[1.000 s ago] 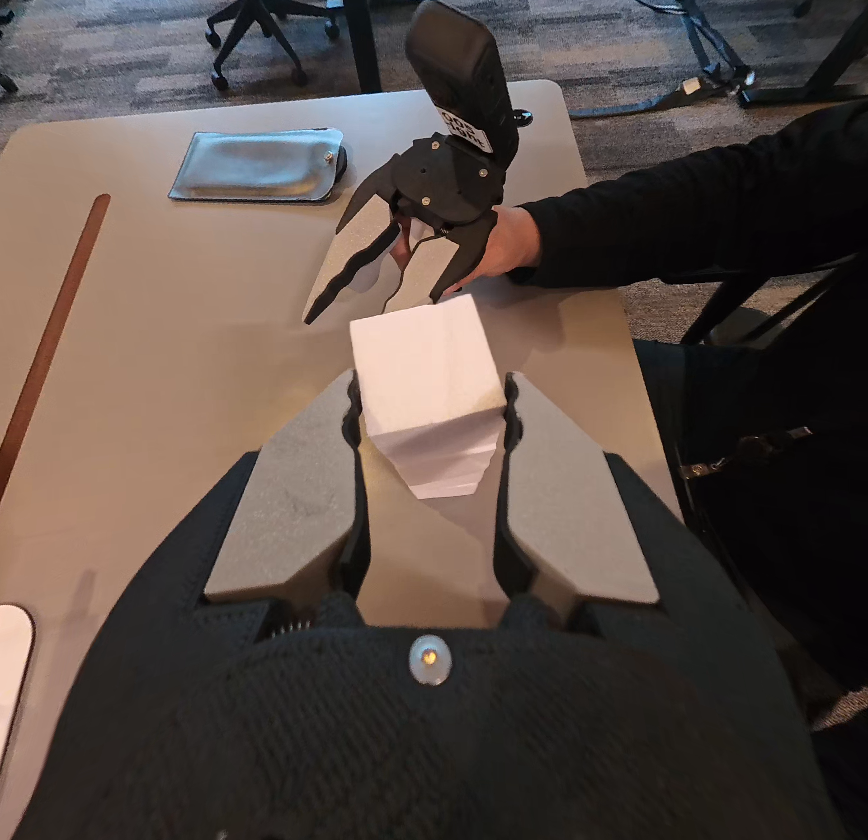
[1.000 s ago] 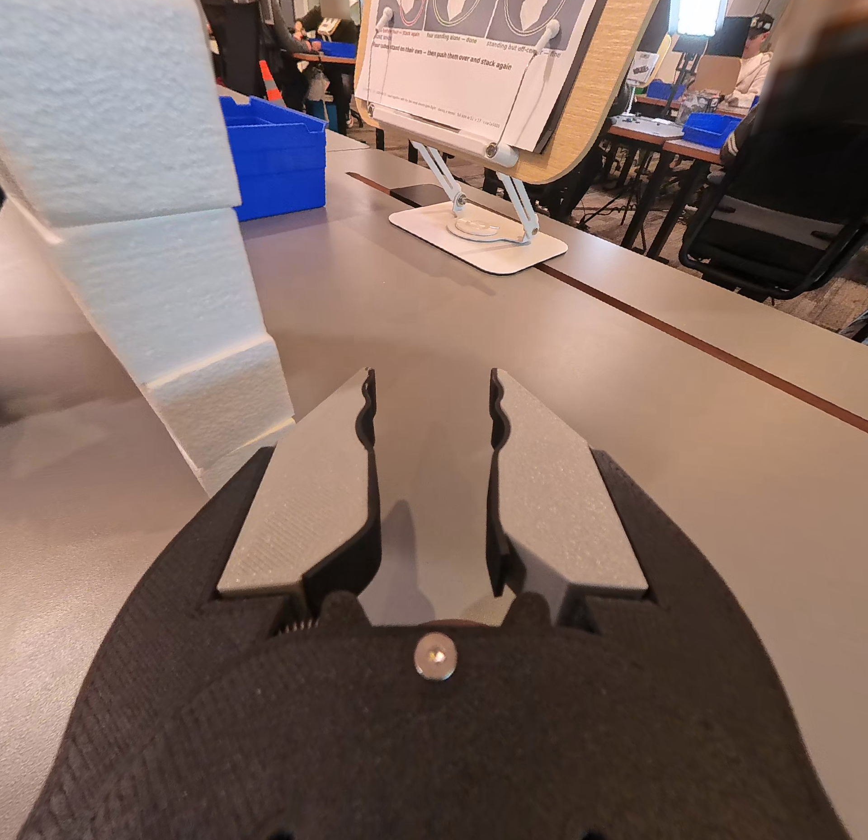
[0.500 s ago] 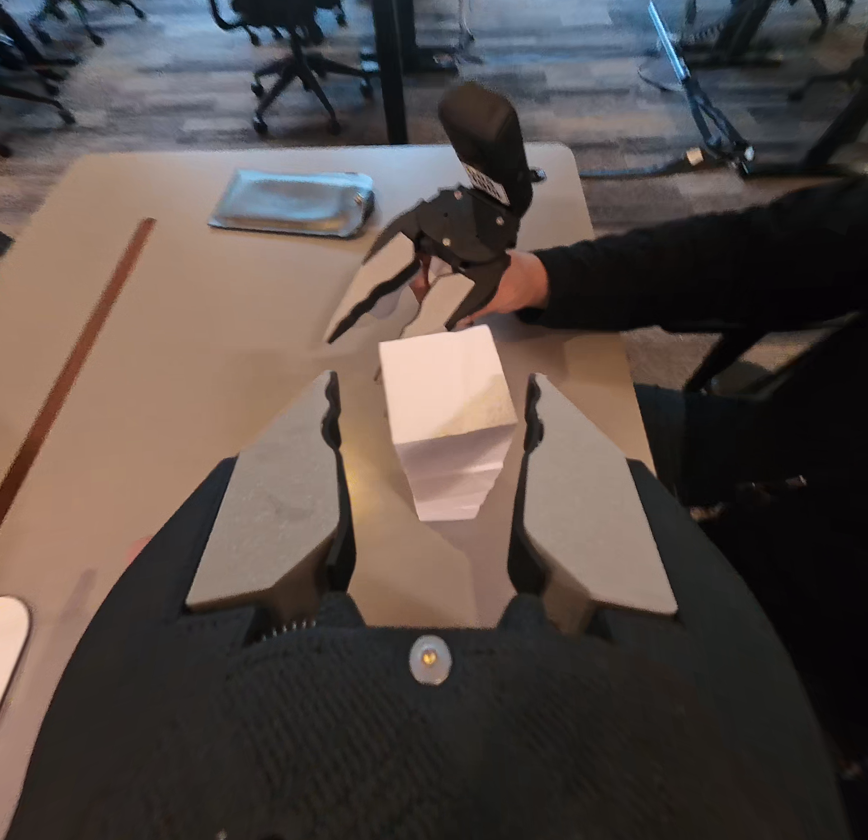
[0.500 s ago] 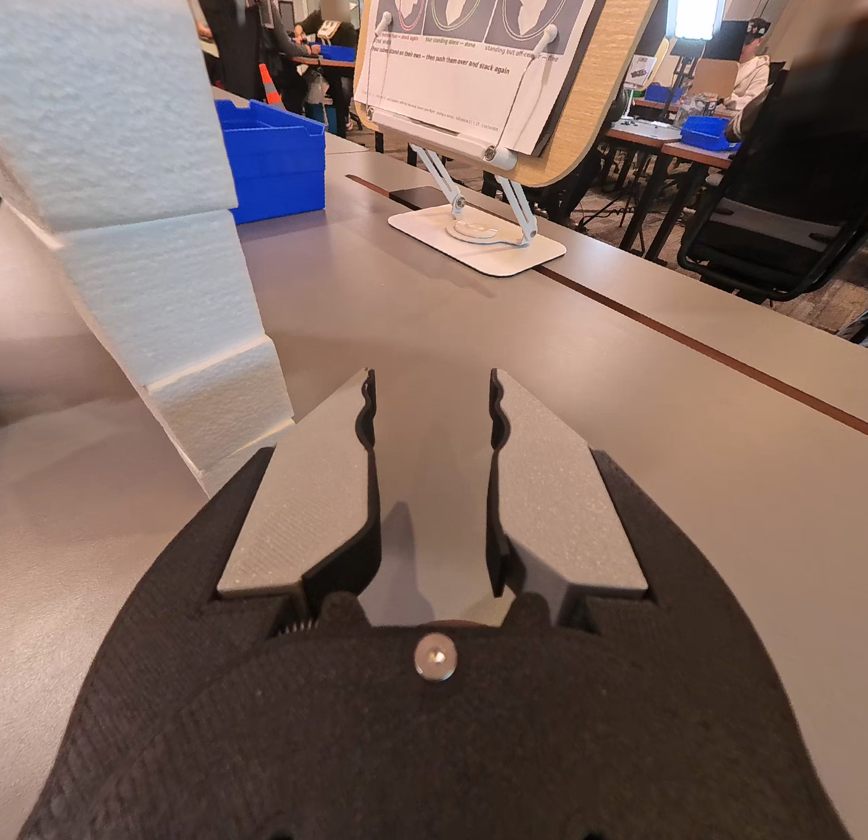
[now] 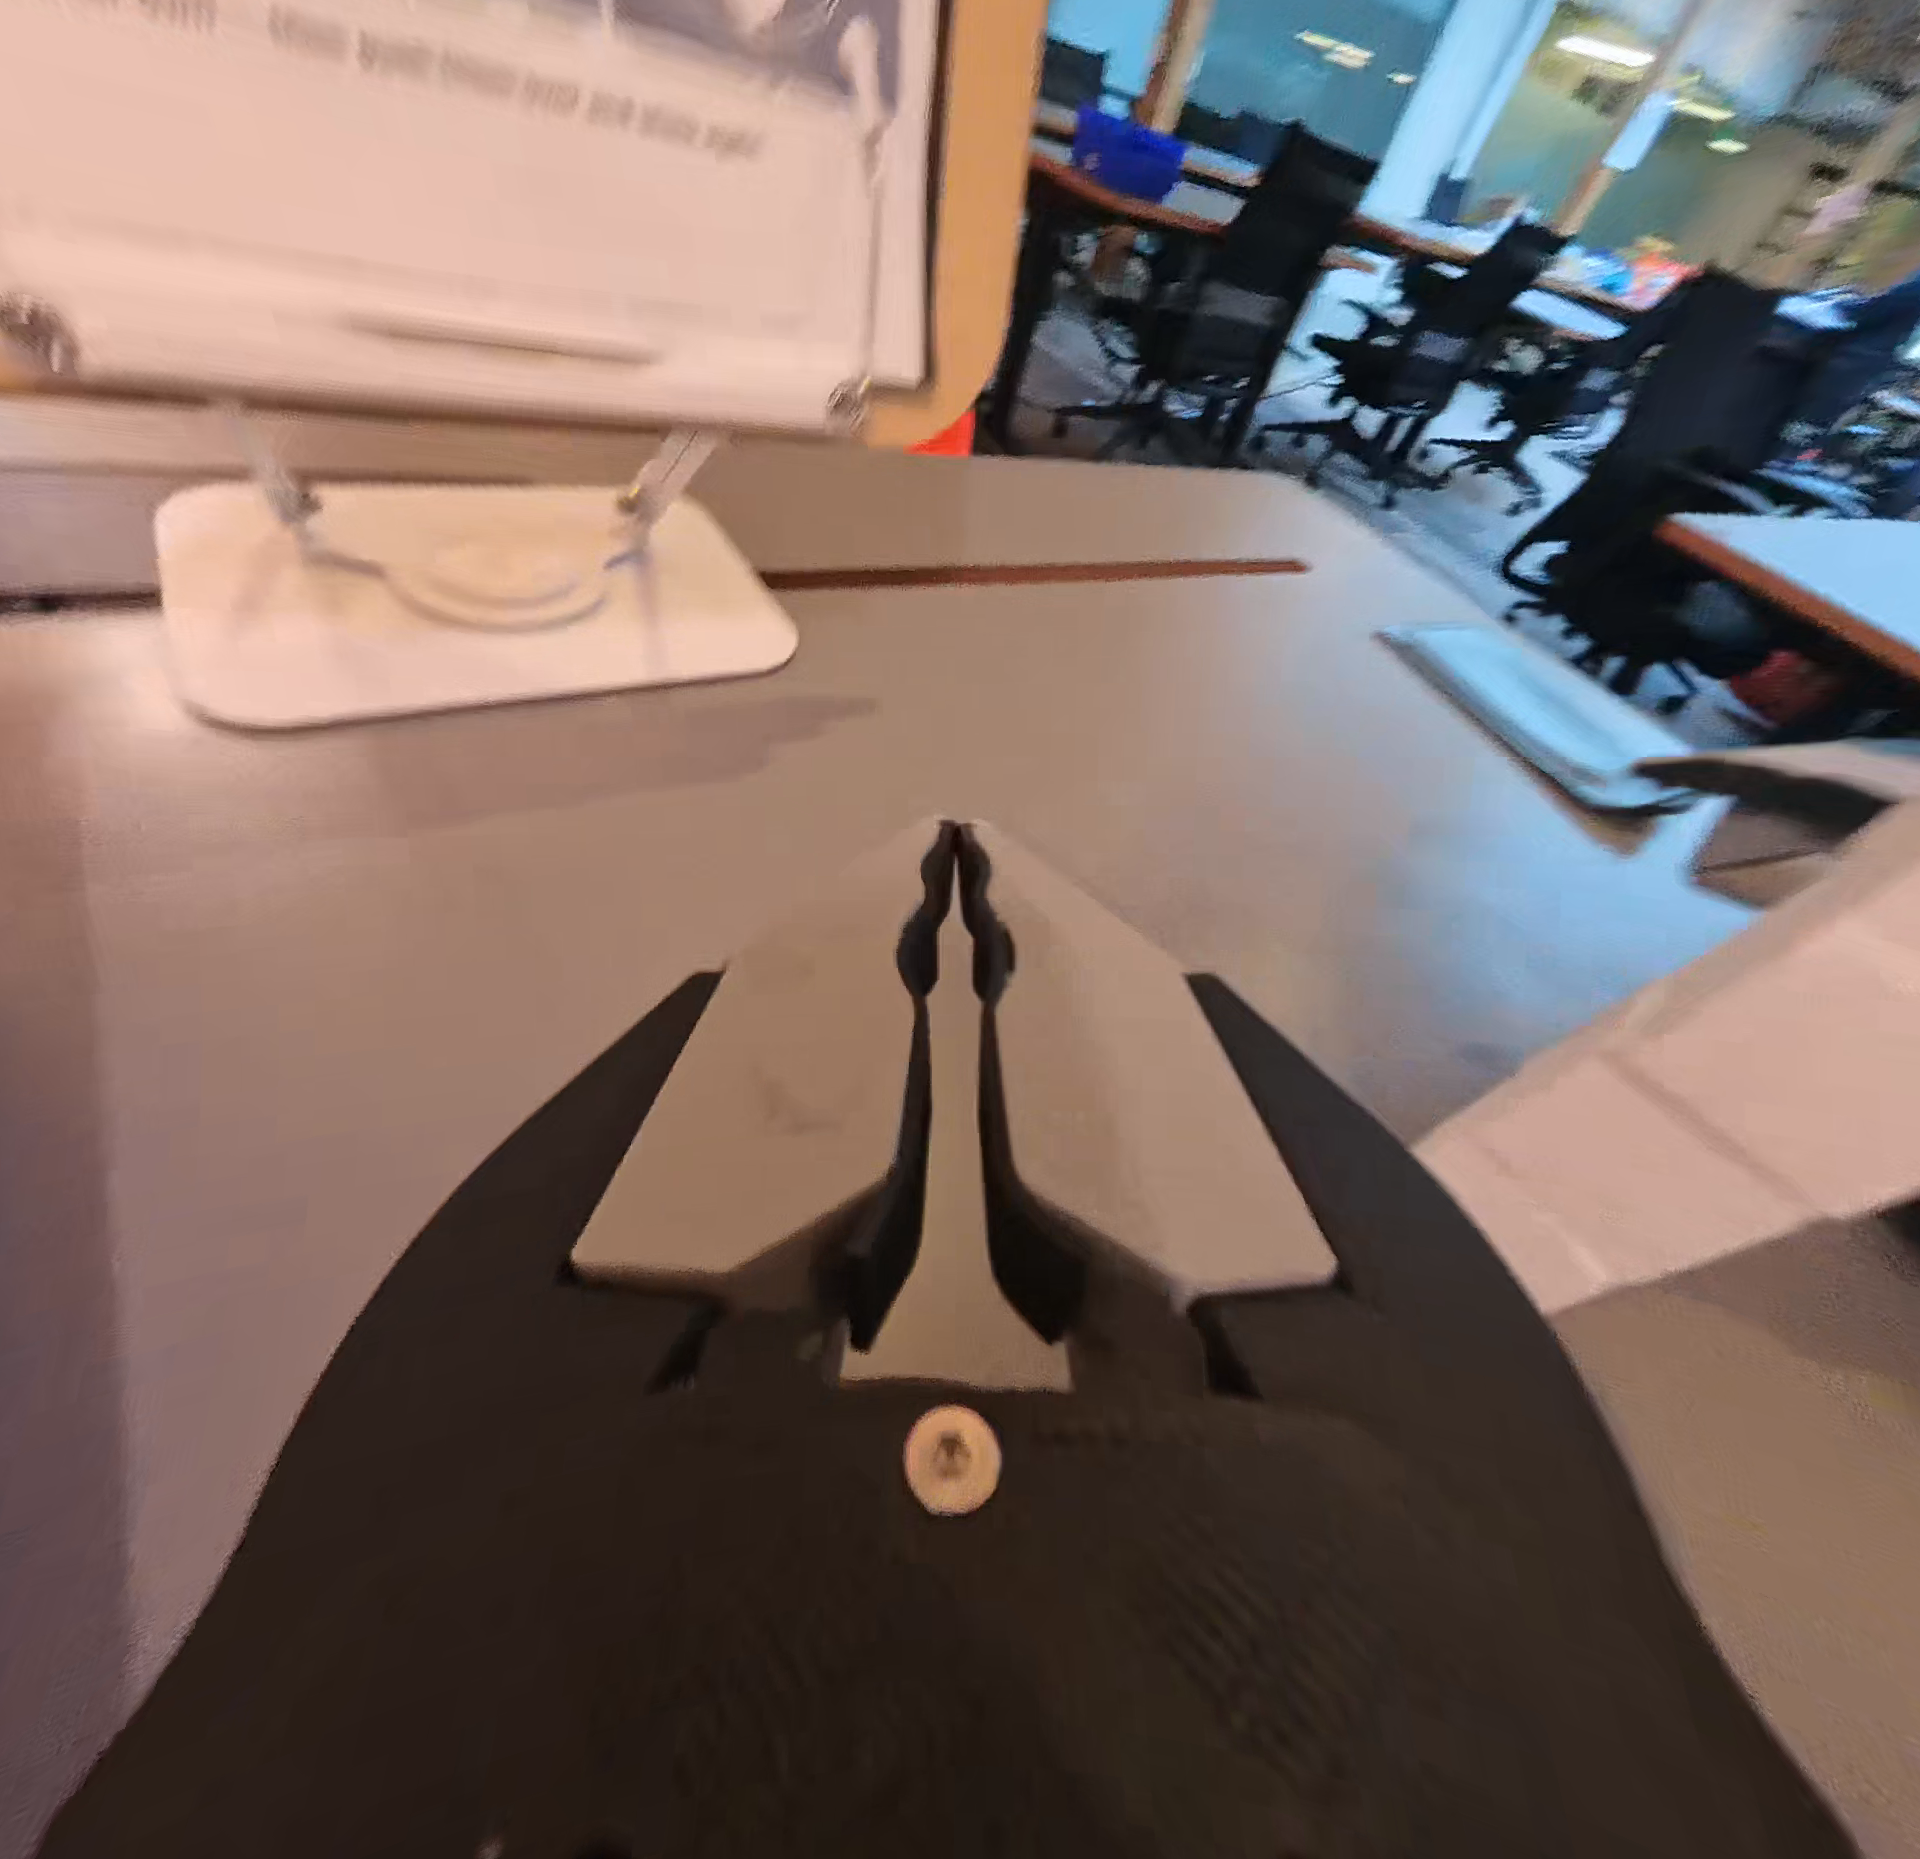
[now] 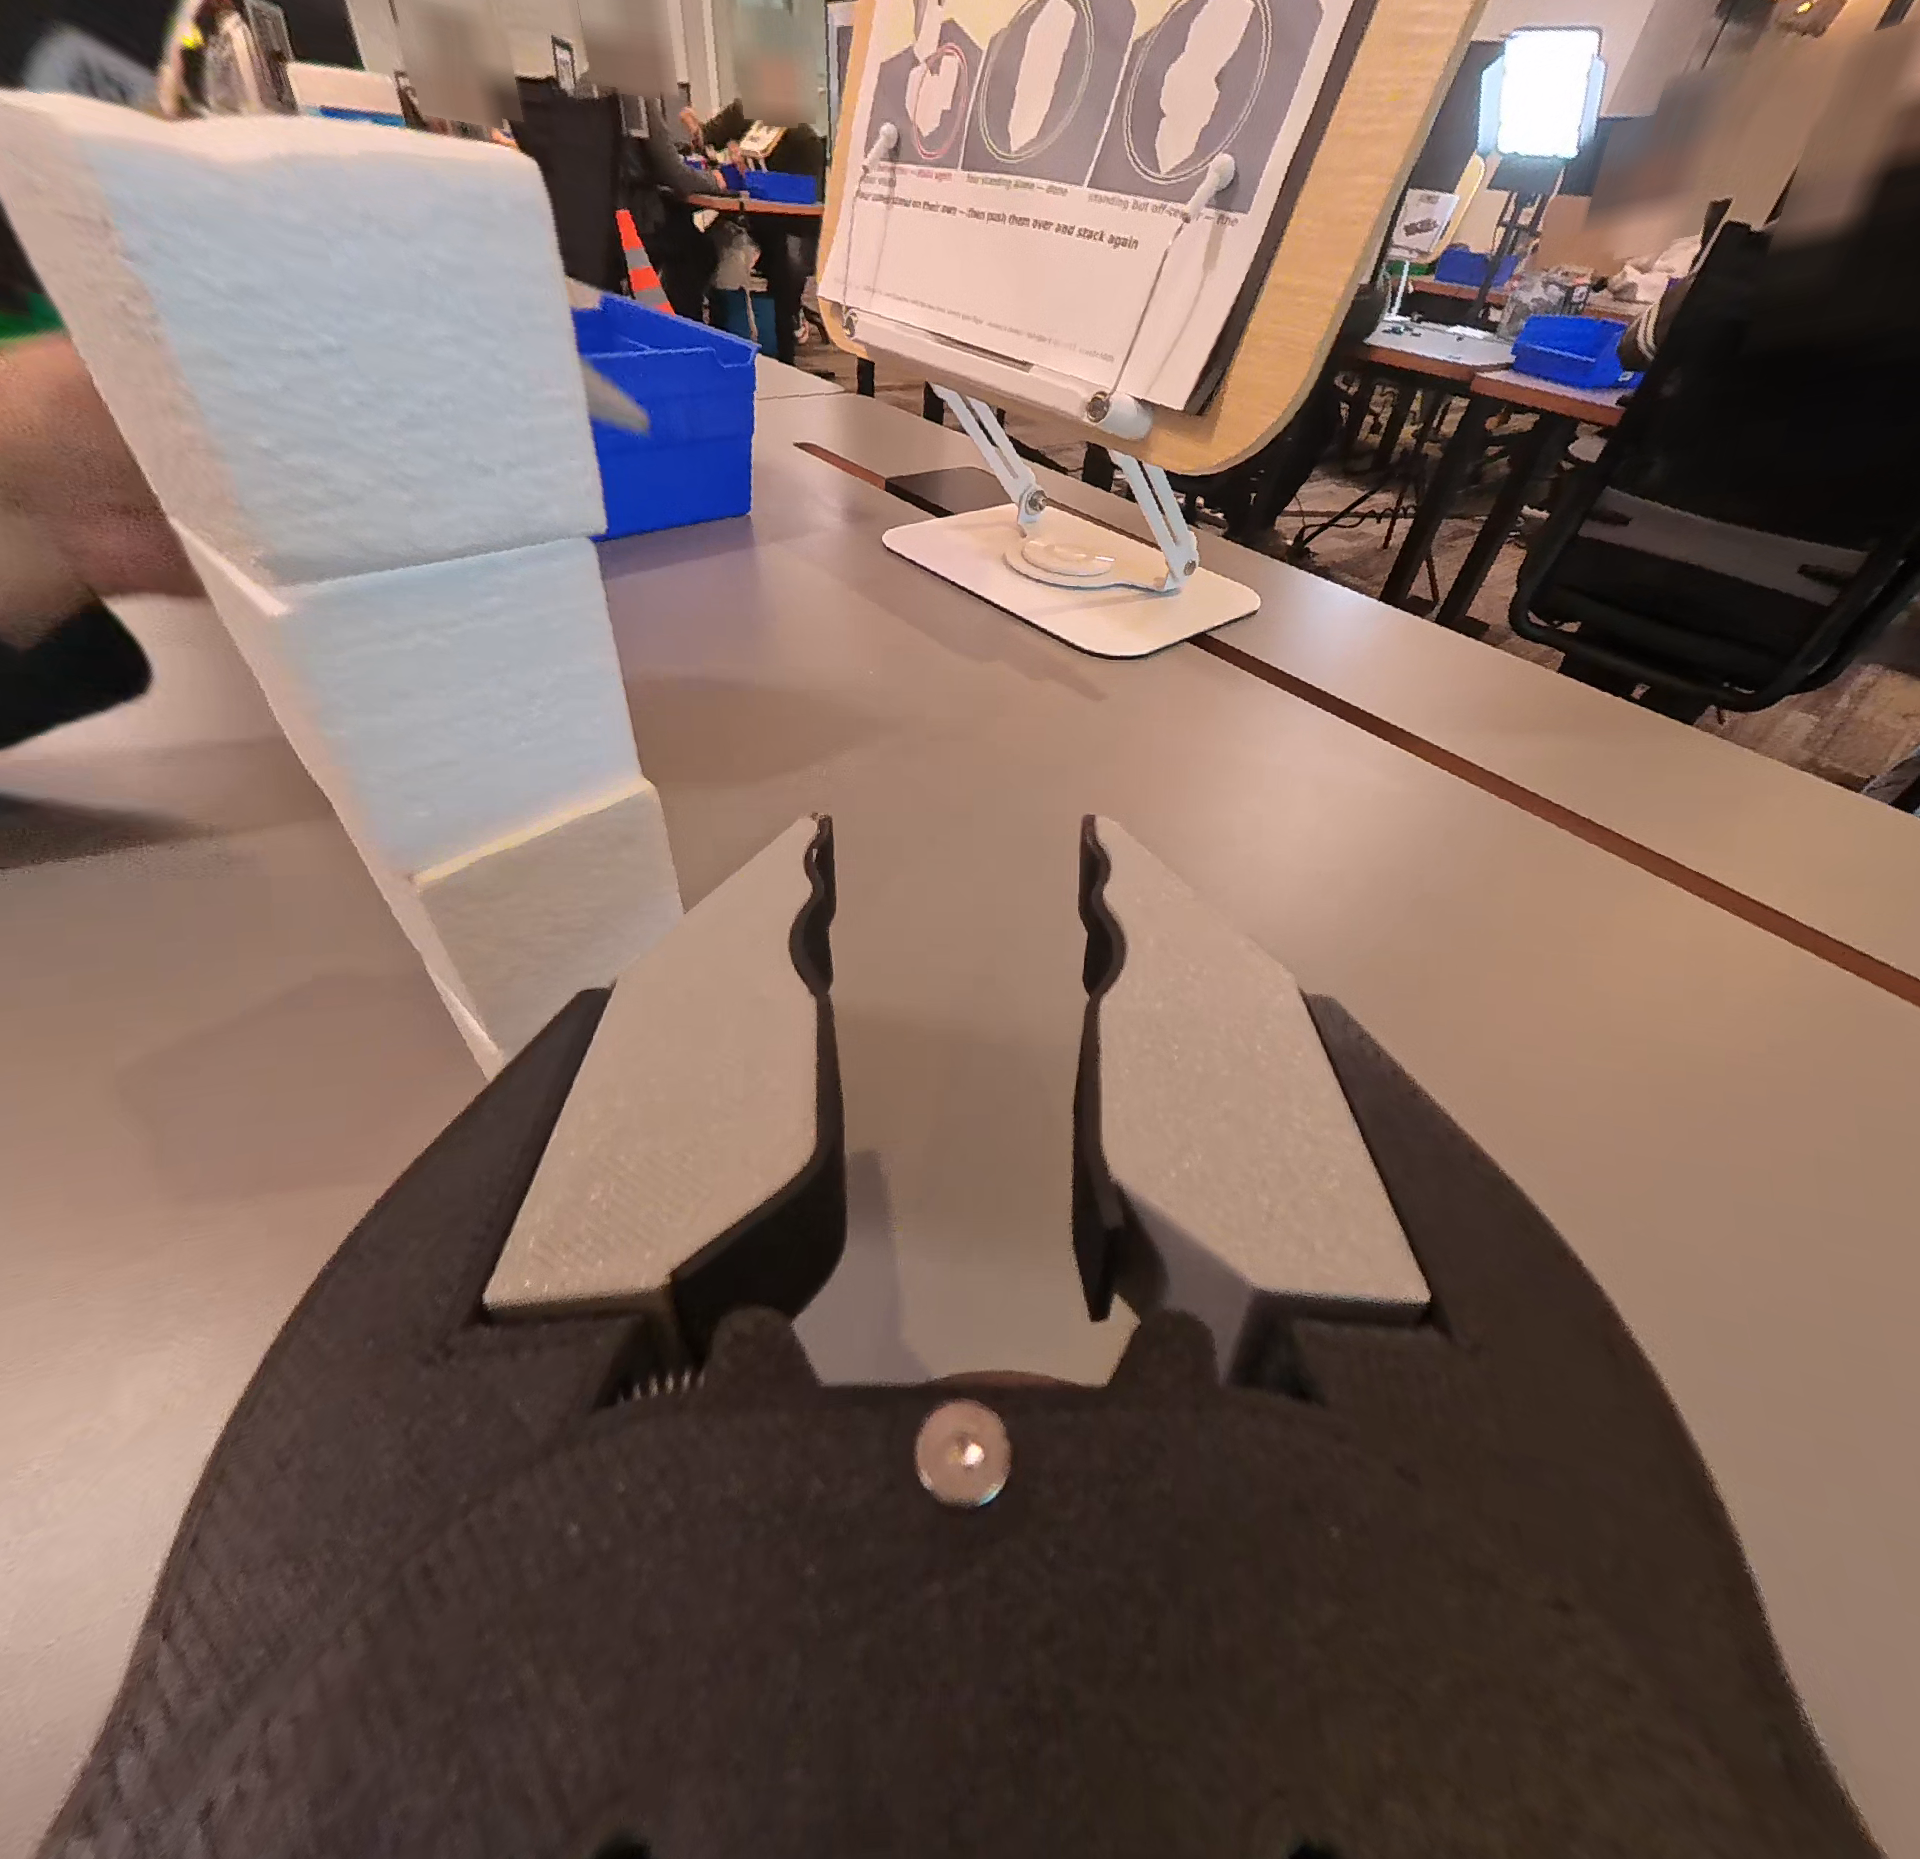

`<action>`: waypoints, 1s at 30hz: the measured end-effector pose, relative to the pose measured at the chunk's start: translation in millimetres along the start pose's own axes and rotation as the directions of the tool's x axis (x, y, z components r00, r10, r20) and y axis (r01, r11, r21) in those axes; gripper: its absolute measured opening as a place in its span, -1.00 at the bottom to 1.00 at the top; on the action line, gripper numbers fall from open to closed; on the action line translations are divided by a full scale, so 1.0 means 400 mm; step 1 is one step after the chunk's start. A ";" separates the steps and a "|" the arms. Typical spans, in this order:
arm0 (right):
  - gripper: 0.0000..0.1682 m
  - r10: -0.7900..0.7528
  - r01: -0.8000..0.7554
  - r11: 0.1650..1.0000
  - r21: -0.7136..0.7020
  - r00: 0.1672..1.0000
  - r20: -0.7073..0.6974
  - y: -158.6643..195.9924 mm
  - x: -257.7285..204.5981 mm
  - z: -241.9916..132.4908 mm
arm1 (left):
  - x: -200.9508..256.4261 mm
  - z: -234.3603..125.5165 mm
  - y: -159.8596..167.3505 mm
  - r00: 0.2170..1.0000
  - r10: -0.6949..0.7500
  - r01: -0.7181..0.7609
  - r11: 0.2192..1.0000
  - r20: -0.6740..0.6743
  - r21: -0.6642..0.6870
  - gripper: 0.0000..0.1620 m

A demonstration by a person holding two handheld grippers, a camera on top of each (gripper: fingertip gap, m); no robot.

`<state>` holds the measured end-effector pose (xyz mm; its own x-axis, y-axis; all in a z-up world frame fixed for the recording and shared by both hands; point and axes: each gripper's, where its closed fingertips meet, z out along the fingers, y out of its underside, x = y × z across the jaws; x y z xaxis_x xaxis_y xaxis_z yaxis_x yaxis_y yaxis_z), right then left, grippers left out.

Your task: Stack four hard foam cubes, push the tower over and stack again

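Observation:
A tower of white foam cubes [image 6: 436, 666] stands on the grey table [image 6: 1247, 874] at the left of the right wrist view. Three cubes show clearly and the tower's base is hidden behind my gripper. My right gripper [image 6: 951, 833] is open and empty, low over the table just right of the tower. My left gripper [image 5: 954, 827] is shut and empty, with the tower [image 5: 1714, 1082] close on its right. One of its grey fingertips [image 6: 618, 412] pokes out from behind the top cube [image 6: 343, 334], and a hand [image 6: 62, 521] shows at the far left.
A tilted document stand on a white base [image 6: 1081, 583] stands ahead; it also shows in the left wrist view [image 5: 468, 604]. A blue bin [image 6: 675, 427] sits behind the tower. A grey pouch [image 5: 1538, 708] lies near the far right edge. Office chairs [image 6: 1714, 583] stand beyond the table. Across from one pair of fingers to the other is roughly 25 cm.
My left gripper was open above the tower looking down; it has shut, dropped beside the tower's top and now looks level across the table. My right gripper has barely moved.

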<state>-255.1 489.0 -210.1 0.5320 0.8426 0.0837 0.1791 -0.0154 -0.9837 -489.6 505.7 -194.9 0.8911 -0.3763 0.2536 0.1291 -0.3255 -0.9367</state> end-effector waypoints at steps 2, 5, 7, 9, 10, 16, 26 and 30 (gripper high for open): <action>-0.48 -0.014 0.014 1.000 -0.004 1.000 -0.003 0.003 -0.001 -0.003 | -0.028 0.023 0.085 0.999 0.001 0.001 0.998 0.046 -0.057 -1.00; -0.48 -0.020 0.020 1.000 0.000 1.000 -0.002 0.002 -0.006 -0.007 | -0.006 0.047 0.137 0.990 0.125 -0.115 0.981 0.059 -0.155 -1.00; -0.48 -0.024 0.024 1.000 0.002 1.000 -0.012 0.001 -0.009 -0.011 | -0.001 0.052 0.150 0.966 0.238 -0.218 0.960 0.101 -0.178 -1.00; -0.48 -0.009 0.009 1.000 0.014 1.000 -0.012 -0.003 -0.020 -0.020 | 0.019 0.054 0.166 0.963 0.259 -0.241 0.949 0.069 -0.205 -1.00; -0.48 0.003 -0.003 1.000 0.023 1.000 -0.017 -0.006 -0.026 -0.027 | 0.027 0.051 0.175 0.969 0.243 -0.229 0.948 0.042 -0.221 -1.00; -0.57 0.130 -0.120 0.987 0.102 0.987 -0.095 -0.020 -0.075 -0.086 | -0.022 -0.035 0.214 0.980 0.173 -0.142 0.953 0.095 -0.269 -1.00; -0.92 0.169 -0.150 0.984 0.095 0.955 -0.244 -0.071 -0.134 -0.084 | -0.079 -0.210 0.234 0.947 0.228 -0.154 0.941 0.226 -0.302 -1.00; -1.00 0.119 -0.116 0.993 0.033 0.914 -0.388 -0.054 -0.132 -0.101 | -0.128 -0.262 0.245 0.914 0.244 -0.132 0.935 0.323 -0.330 -1.00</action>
<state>-253.6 423.0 -186.7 0.8286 0.5595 0.0208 0.0892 -0.0952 -0.9915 -568.2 402.3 -274.4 0.9869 -0.1429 -0.0743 -0.1408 -0.5410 -0.8292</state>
